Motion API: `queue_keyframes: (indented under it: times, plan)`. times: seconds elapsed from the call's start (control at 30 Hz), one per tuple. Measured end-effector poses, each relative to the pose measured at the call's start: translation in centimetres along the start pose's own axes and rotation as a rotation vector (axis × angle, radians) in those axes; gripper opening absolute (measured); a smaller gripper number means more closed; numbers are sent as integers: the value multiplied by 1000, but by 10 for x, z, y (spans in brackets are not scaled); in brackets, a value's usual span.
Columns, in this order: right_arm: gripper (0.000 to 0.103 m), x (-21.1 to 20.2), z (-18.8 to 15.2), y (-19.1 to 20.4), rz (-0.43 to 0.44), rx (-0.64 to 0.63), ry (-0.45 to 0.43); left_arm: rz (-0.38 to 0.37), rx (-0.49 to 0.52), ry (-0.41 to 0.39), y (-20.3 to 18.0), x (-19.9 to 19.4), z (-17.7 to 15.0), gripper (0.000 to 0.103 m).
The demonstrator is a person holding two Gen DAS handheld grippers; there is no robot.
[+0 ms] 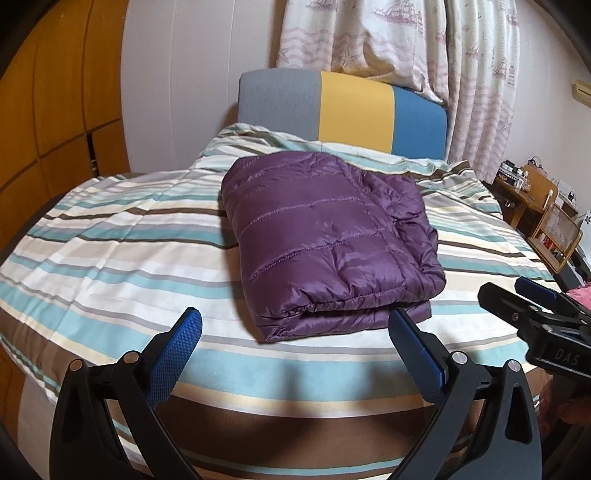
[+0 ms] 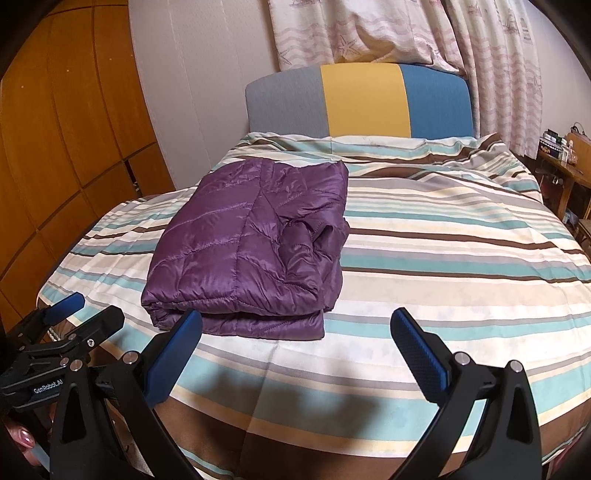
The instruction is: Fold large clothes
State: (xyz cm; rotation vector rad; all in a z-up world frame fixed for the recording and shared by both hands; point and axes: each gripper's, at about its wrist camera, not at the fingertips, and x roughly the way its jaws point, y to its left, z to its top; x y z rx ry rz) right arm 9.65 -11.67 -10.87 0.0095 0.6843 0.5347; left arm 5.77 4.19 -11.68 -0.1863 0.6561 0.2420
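1. The wardrobe (image 1: 55, 129) fills the 9 o'clock edge of both views, its wood doors well apart from the work.
2. The left gripper (image 1: 295, 325) hangs at 6 o'clock in its own view, fingers spread wide and holding nothing. It sits back at the foot of the bed (image 1: 110, 258), which suggests it has no fold to hold at present.
3. The jacket (image 1: 325, 236), purple and quilted, lies on the striped bed cover just beyond that gripper, toward 12 o'clock. It is folded into a compact stack with the doubled edge facing the cameras, so the folding looks finished or nearly so.
4. In the right wrist view the jacket (image 2: 251, 251) sits toward 10 o'clock, its looser layers bunched along the right side. That side is the one I would judge most likely to slip open.
5. The right gripper (image 2: 295, 325) also stands wide and empty, with bare bed (image 2: 461, 258) ahead of it. Its left finger overlaps the jacket's near corner in the view; I cannot tell whether they touch.
6. The headboard (image 2: 362, 99), grey, yellow and blue, stands at 12 o'clock under the curtain (image 2: 406, 29).
7. A shelf (image 1: 535, 206) of small items stands at 3 o'clock, off the bed.
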Motion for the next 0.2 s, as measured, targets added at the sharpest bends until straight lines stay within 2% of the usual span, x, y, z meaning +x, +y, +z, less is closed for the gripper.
queue_keyframes:
  times: [0.2]
  plan:
    - [101, 14, 1, -12, -15, 42, 36, -10, -27, 53, 6, 16, 0, 100]
